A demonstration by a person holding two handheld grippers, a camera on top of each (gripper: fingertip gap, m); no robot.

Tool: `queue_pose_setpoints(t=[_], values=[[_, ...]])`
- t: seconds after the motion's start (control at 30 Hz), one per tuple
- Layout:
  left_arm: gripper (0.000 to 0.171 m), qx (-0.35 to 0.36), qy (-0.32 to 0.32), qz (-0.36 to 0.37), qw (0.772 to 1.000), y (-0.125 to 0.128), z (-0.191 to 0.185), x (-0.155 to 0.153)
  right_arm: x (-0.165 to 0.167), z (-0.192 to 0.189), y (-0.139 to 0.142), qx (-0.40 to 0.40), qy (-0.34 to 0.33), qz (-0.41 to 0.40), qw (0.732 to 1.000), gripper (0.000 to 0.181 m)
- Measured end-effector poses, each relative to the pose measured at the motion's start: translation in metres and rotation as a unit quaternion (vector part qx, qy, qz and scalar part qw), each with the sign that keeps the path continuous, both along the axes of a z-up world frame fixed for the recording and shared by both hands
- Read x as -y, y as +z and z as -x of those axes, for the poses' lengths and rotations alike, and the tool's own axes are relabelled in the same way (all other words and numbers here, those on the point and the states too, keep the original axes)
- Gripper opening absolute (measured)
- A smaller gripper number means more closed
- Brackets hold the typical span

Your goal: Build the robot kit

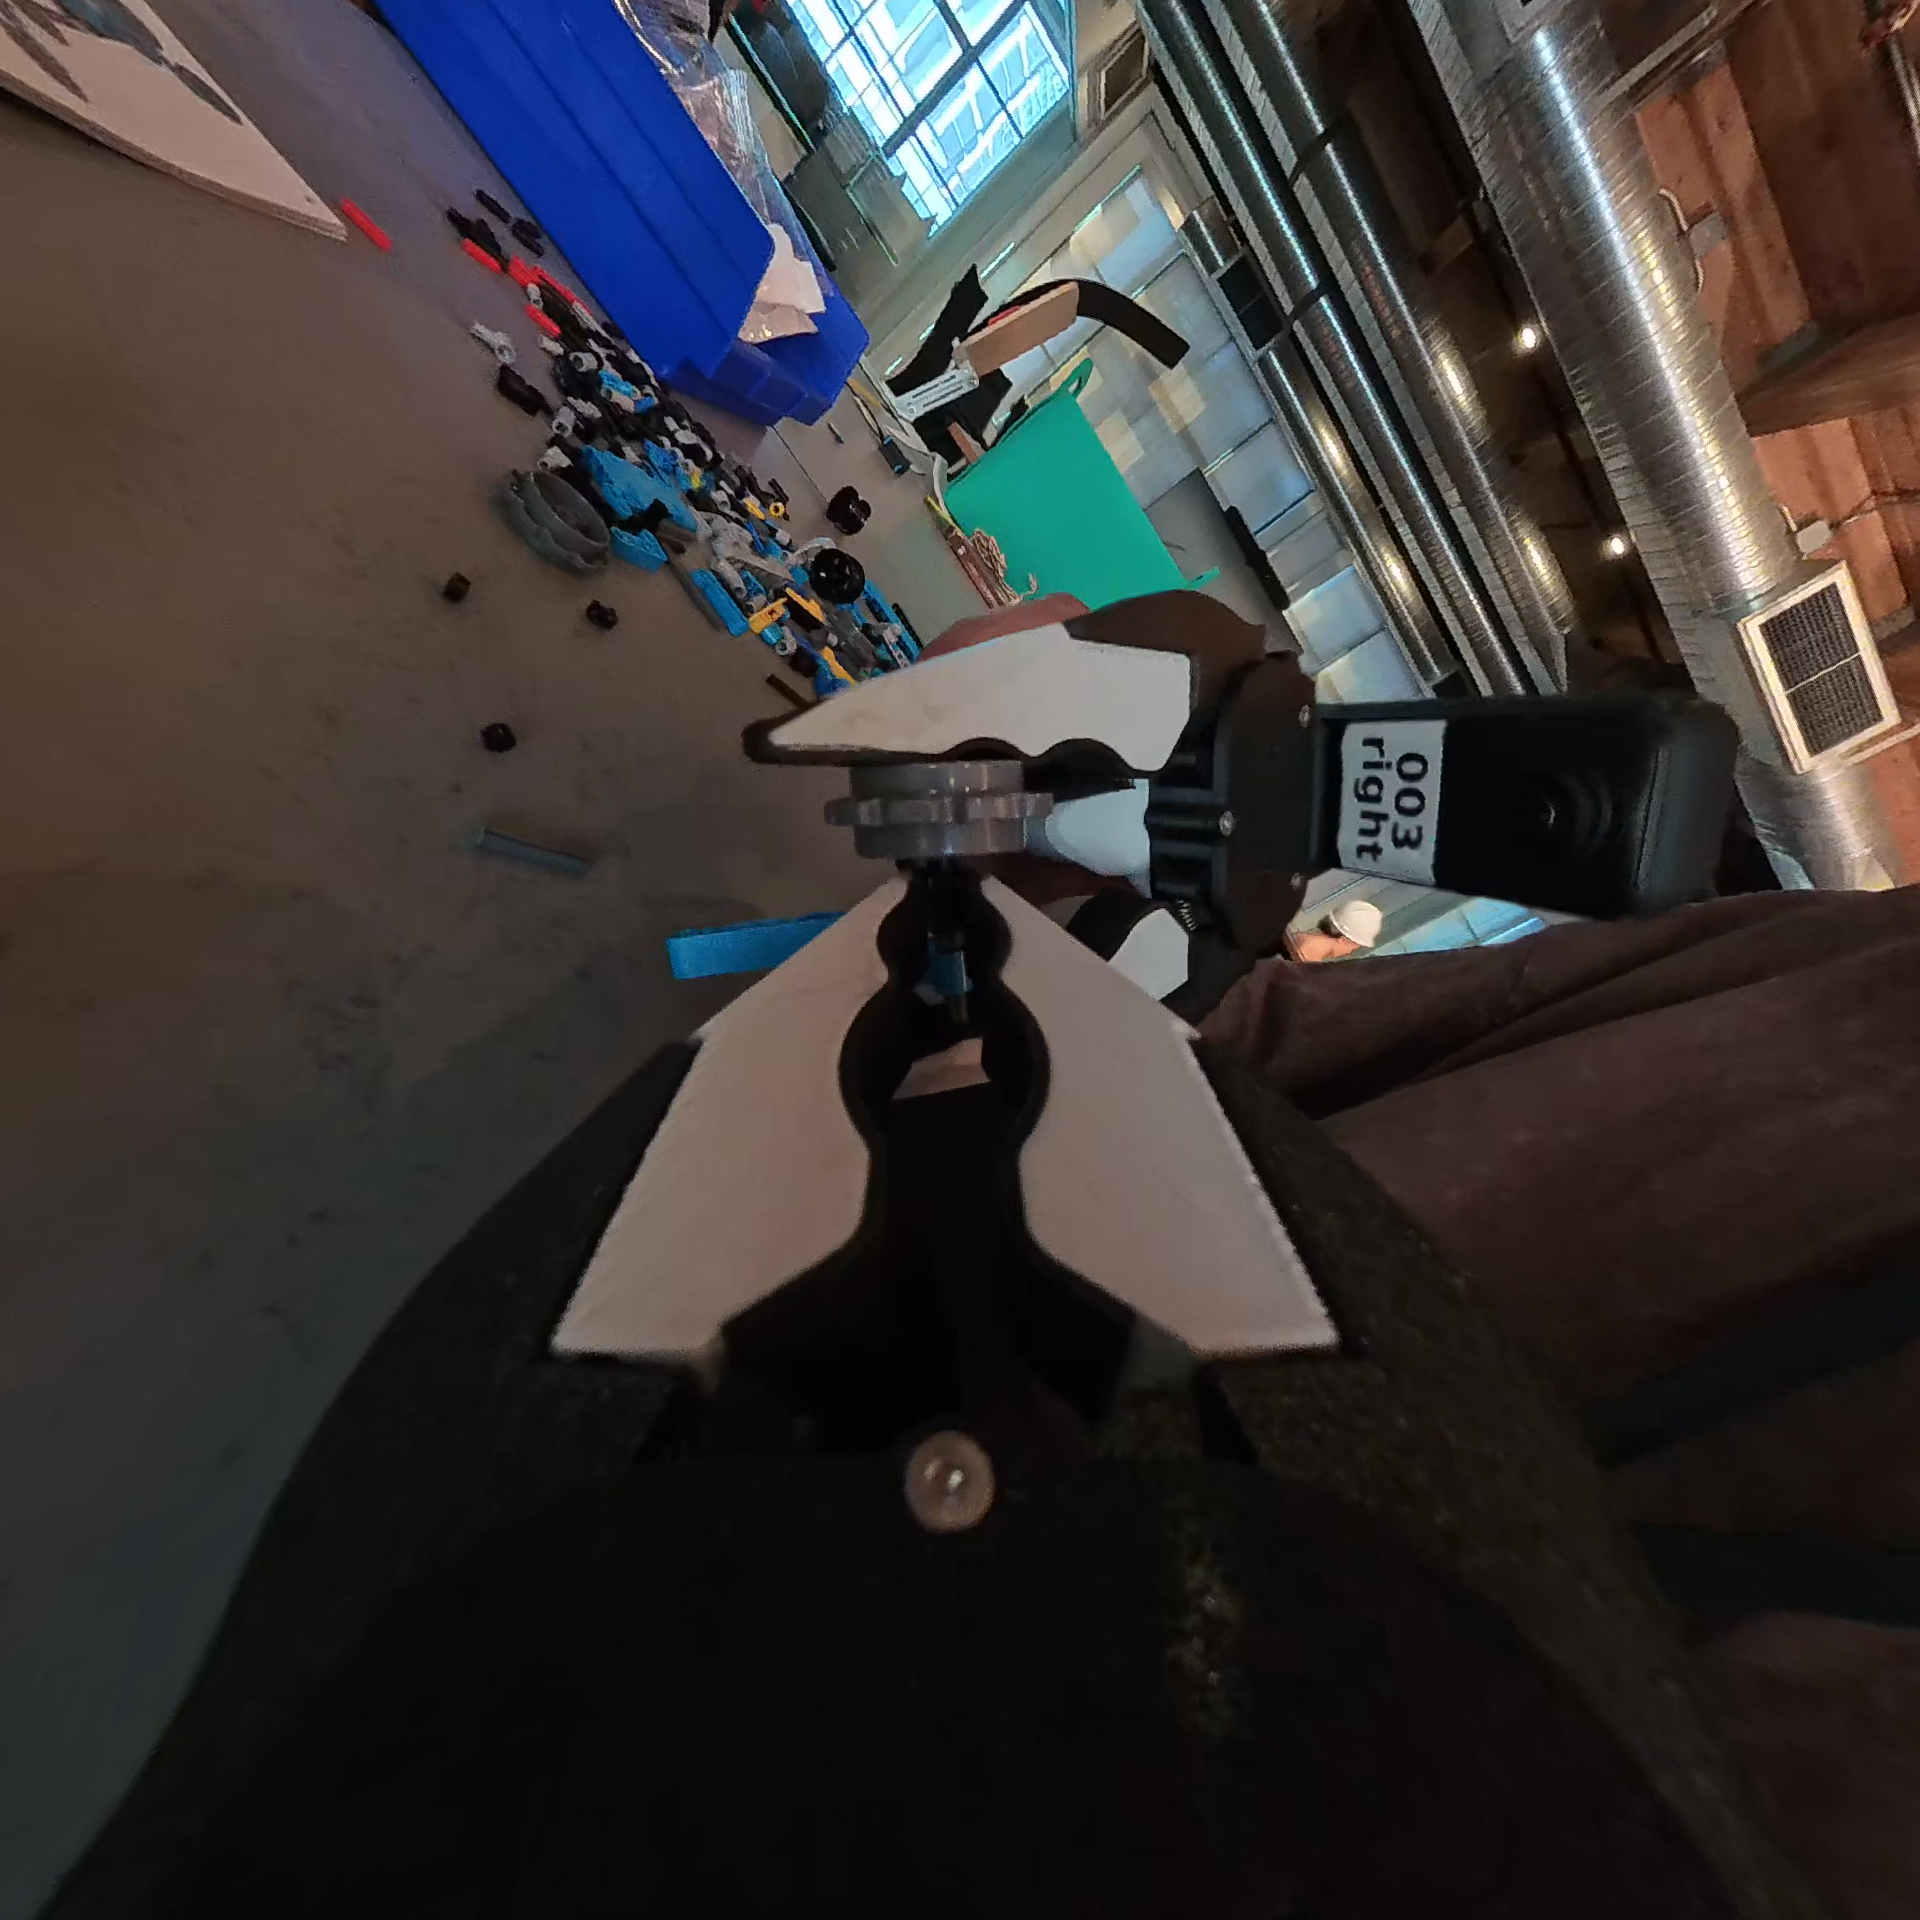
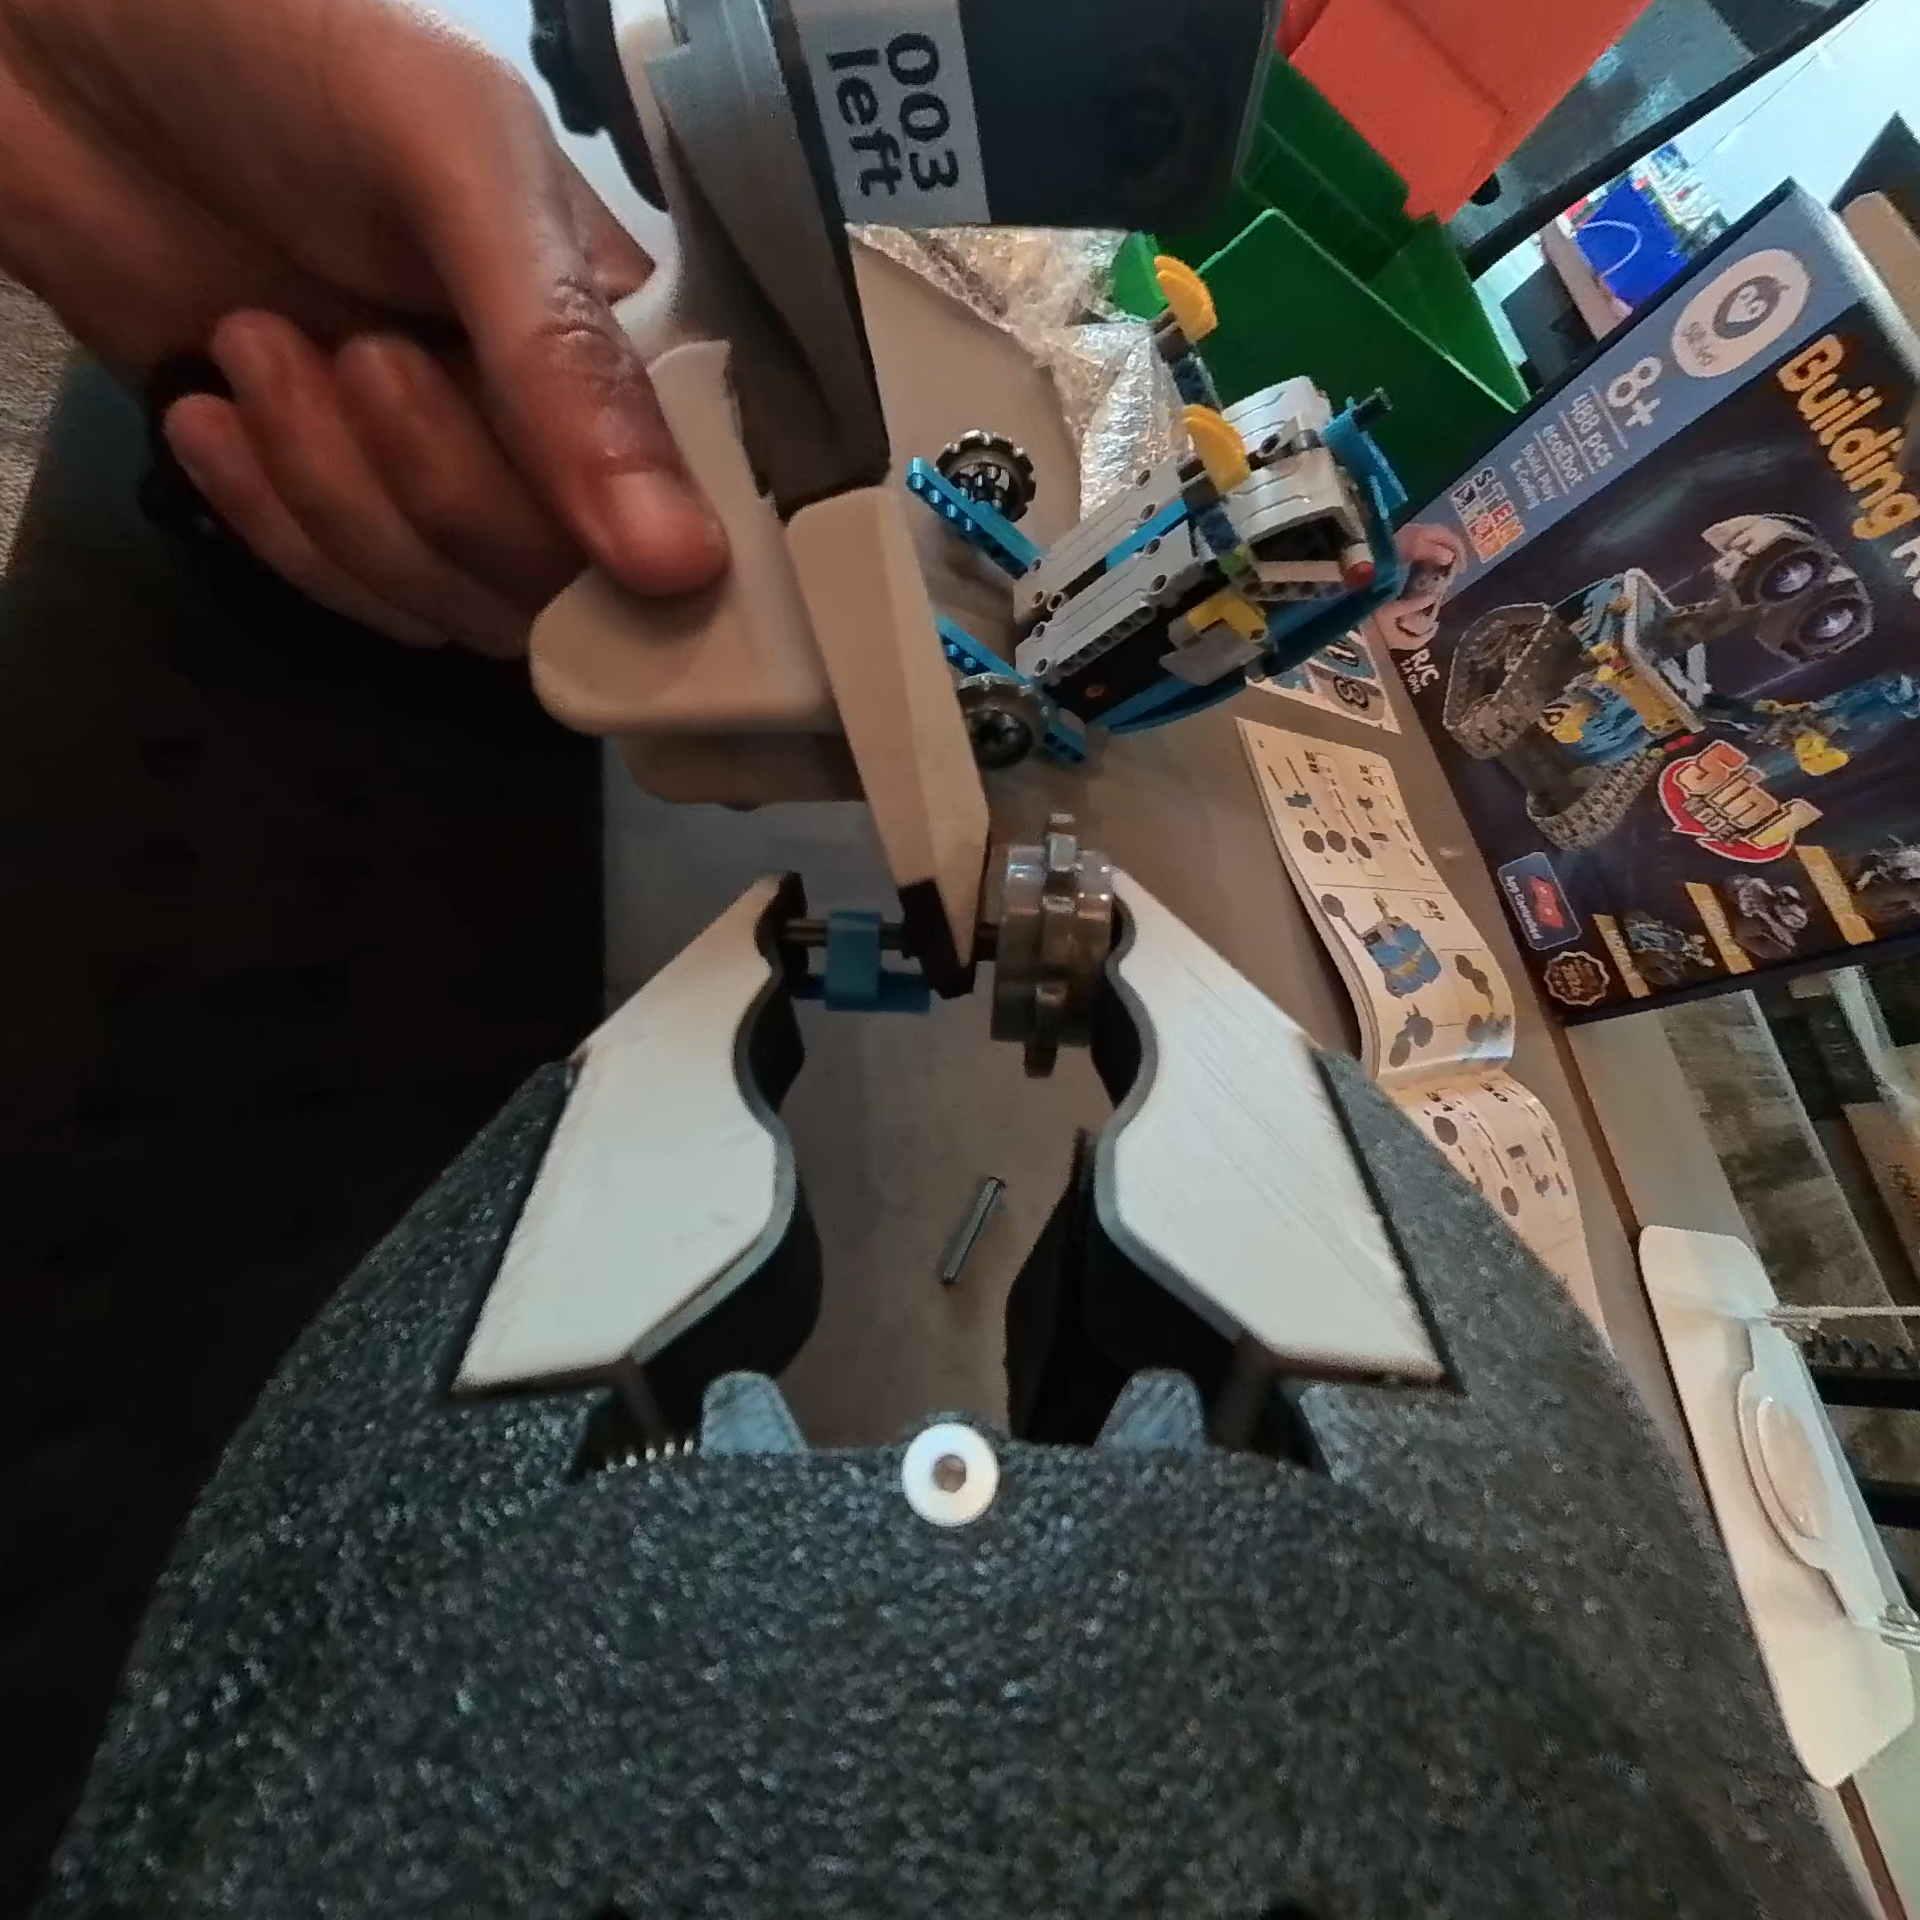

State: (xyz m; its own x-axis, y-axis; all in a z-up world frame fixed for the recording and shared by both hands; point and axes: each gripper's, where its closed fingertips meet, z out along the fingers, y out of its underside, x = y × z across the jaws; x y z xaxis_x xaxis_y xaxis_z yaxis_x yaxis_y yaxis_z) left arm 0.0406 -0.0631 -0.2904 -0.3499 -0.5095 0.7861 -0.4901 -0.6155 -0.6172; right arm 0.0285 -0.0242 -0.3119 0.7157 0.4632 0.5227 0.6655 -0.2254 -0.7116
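Right gripper [image 2: 940, 951], jaws partly closed, clamps an axle at centre frame carrying a grey gear [image 2: 1049, 956] and blue connector [image 2: 868, 961]. Left gripper [image 2: 935, 935], closed, pinches the axle between them, apparently steadying it, above a grey table [image 2: 904, 1226]

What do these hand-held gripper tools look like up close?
Each hand-held gripper, left and right, has two white wedge-shaped fingers with wavy black inner edges, set in a speckled dark-grey body with one screw at its centre. A black camera block with a white label sits on top. The person wears a dark maroon sleeve.
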Motion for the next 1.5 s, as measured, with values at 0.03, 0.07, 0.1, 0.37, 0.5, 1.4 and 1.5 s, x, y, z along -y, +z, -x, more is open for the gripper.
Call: queue_pose_setpoints(t=[0.03,0.07,0.1,0.37,0.5,1.4,1.5], values=[[0.006,0.002,0.003,-0.003,1.0,0.0,0.0,0.0,0.0,0.0,0.001,-0.004,0.003,-0.001,1.0,0.055],[0.006,0.003,0.006,-0.006,1.0,0.0,0.0,0.0,0.0,0.0,0.001,-0.012,0.006,0.003,1.0,0.055],[0.005,0.002,0.008,-0.008,1.0,0.0,0.0,0.0,-0.001,-0.002,0.002,-0.014,0.002,0.002,1.0,0.055],[0.006,-0.001,0.011,-0.003,1.0,-0.001,0.0,-0.002,-0.004,-0.003,0.001,-0.005,0.004,0.007,1.0,0.055],[0.012,0.01,0.007,0.012,1.0,0.003,0.0,-0.004,-0.004,-0.002,0.004,-0.018,0.004,0.006,1.0,0.056],[0.005,0.011,0.117,-0.01,0.993,0.003,-0.008,-0.024,-0.02,-0.01,0.002,-0.039,-0.089,-0.011,0.995,0.055],[0.006,0.01,0.119,-0.011,0.993,0.002,-0.008,-0.024,-0.02,-0.011,0.001,-0.032,-0.084,-0.01,0.996,0.055]])
